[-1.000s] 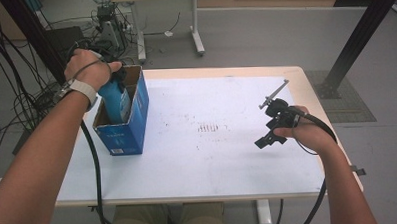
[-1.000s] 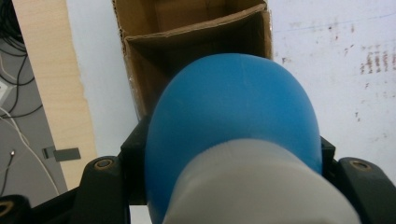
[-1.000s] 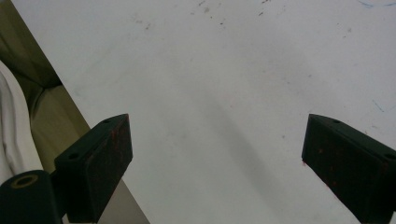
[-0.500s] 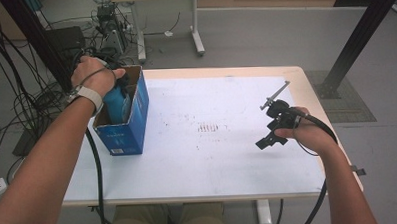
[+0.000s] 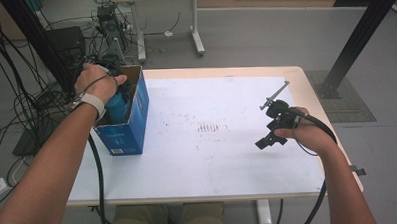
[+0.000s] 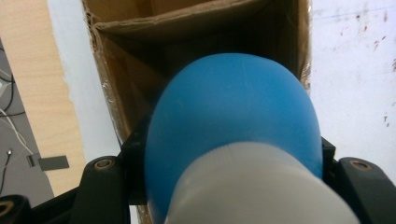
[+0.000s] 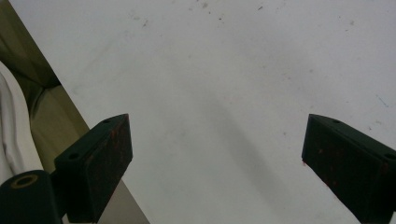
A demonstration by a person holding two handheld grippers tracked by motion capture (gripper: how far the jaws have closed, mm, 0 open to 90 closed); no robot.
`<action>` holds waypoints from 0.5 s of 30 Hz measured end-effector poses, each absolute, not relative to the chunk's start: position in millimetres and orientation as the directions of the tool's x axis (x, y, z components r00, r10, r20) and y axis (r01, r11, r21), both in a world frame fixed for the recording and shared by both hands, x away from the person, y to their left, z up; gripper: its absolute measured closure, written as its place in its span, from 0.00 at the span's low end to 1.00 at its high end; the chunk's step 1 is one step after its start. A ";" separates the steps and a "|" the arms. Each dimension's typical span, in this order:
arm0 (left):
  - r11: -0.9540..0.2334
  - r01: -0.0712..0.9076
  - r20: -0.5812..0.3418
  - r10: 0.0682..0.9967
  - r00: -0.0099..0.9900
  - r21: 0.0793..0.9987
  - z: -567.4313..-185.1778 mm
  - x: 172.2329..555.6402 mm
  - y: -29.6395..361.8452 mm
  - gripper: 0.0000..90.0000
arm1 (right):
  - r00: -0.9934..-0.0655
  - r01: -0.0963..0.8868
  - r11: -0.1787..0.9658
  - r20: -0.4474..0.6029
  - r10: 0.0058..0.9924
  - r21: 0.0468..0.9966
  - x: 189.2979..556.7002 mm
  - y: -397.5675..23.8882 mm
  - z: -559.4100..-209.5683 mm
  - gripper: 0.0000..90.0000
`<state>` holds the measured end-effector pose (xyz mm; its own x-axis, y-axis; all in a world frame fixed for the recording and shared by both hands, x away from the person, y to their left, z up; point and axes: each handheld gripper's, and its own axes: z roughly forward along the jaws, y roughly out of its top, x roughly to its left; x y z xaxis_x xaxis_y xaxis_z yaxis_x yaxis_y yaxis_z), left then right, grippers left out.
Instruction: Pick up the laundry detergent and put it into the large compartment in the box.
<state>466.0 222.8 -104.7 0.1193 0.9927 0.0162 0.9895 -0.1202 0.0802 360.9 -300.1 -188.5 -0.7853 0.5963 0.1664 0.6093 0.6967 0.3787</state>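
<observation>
A blue bottle with a white end is clamped between my left gripper's black jaws, which press on both its sides. It hangs inside an open blue cardboard box, whose brown inner walls surround it. In the high view my left gripper sits under the hand at the box's top, with the bottle partly below the rim. My right gripper hovers over the table's right side, its jaws wide apart and nothing between them.
A white mat covers the wooden table; small dark marks dot its middle. Cables and a black frame post stand on the floor to the left, and another table's legs stand behind.
My left hand has sunk, taking the blue bottle deeper into the box. The right gripper has stayed where it was.
</observation>
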 end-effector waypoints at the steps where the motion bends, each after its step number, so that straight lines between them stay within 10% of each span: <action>1: -0.124 0.990 0.015 0.992 0.123 0.074 -106.2 467.0 223.2 0.43 | -0.786 0.608 0.698 0.164 0.596 0.377 361.0 -300.4 -188.2 0.09; 15: -0.123 0.990 0.012 0.992 0.122 0.066 -121.1 468.1 223.0 0.43 | -0.781 0.615 0.692 0.169 0.602 0.377 359.9 -302.9 -190.6 0.09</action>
